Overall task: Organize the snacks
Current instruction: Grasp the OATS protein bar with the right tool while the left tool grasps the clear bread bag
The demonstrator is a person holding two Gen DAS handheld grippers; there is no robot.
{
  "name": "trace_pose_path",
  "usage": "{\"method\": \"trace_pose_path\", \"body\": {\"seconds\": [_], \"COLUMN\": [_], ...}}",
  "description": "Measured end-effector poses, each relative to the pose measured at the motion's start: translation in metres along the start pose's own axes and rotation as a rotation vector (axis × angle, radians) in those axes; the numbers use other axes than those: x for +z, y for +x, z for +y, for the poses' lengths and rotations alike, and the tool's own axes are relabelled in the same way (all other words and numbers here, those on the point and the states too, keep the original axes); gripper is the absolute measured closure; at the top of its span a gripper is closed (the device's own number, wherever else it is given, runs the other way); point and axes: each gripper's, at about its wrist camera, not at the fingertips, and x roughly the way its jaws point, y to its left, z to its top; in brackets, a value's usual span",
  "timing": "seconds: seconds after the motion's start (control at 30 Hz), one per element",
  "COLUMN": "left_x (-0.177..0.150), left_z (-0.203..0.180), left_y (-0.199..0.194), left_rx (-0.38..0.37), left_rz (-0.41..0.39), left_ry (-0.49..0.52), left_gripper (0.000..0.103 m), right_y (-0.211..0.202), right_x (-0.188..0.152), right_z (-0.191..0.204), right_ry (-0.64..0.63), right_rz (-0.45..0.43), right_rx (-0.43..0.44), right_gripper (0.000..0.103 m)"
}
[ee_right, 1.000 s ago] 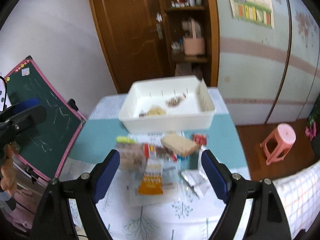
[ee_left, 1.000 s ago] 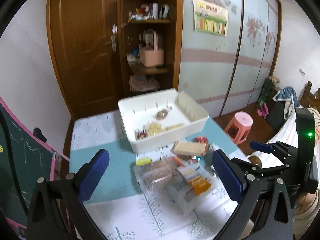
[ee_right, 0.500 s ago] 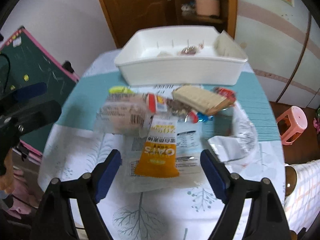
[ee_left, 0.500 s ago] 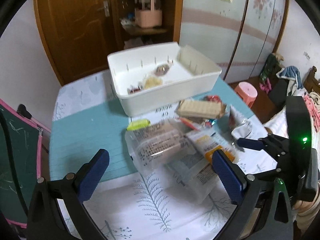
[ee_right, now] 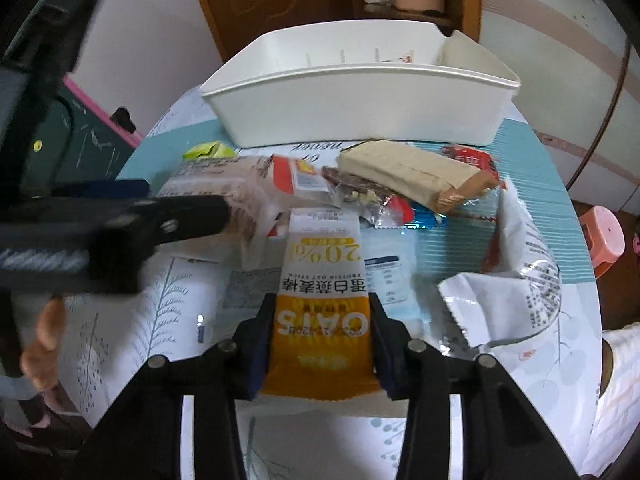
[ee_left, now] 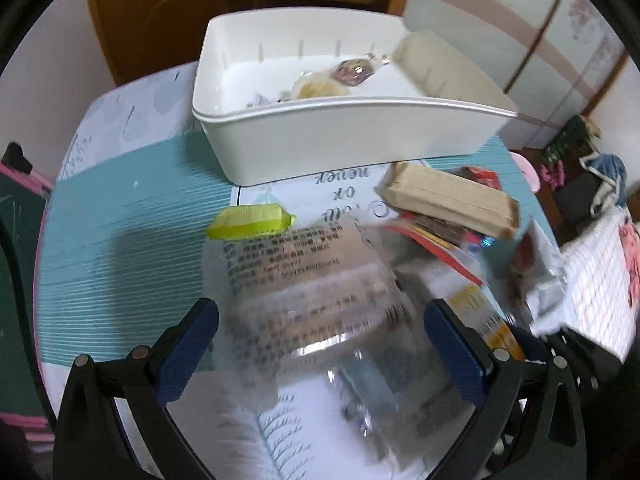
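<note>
Orange-and-white oat bar packet point(ee_right: 322, 308) lies flat on the worktop point(ee_right: 168, 312) with the right hand-held gripper point(ee_right: 320, 344) now down around its near end, where a second ago it hung higher and wider. Jaws closing, pads at both packet edges, full clamp not clear yet. Means the pick is starting; white rectangular plastic bin point(ee_right: 360, 92) behind is the likely drop spot and already has a few wrapped sweets point(ee_left: 320, 84) inside. Left hand-held gripper point(ee_left: 320, 344) has dropped too, jaws released, straddling the clear plastic biscuit pack point(ee_left: 304, 280), not touching it. In the way: tan wafer block in clear wrap point(ee_right: 416, 176), red wrappers, crumpled white foil bag point(ee_right: 516, 272) and small lime-green sweet point(ee_left: 252, 220), all crowded between the packet and the bin, some overlapping.
</note>
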Motion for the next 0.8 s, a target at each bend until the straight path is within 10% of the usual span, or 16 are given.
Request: {"method": "trace_pose_path", "body": {"seconds": [0.4, 0.8], "left_x": [0.010, -0.010], "left_z": [-0.007, -0.008], "left_y": [0.022, 0.003], "left_rx": [0.120, 0.117], "left_rz": [-0.029, -0.098], "left_ry": [-0.020, 0.058], "left_gripper": [0.001, 0.029], "right_y": [0.001, -0.001], "right_x": [-0.002, -0.004], "right_z": [-0.001, -0.005], "right_ry": [0.020, 0.046], "right_rz": [-0.030, -0.047], "right_rx": [0.025, 0.045], "right_gripper": [0.060, 0.060]}}
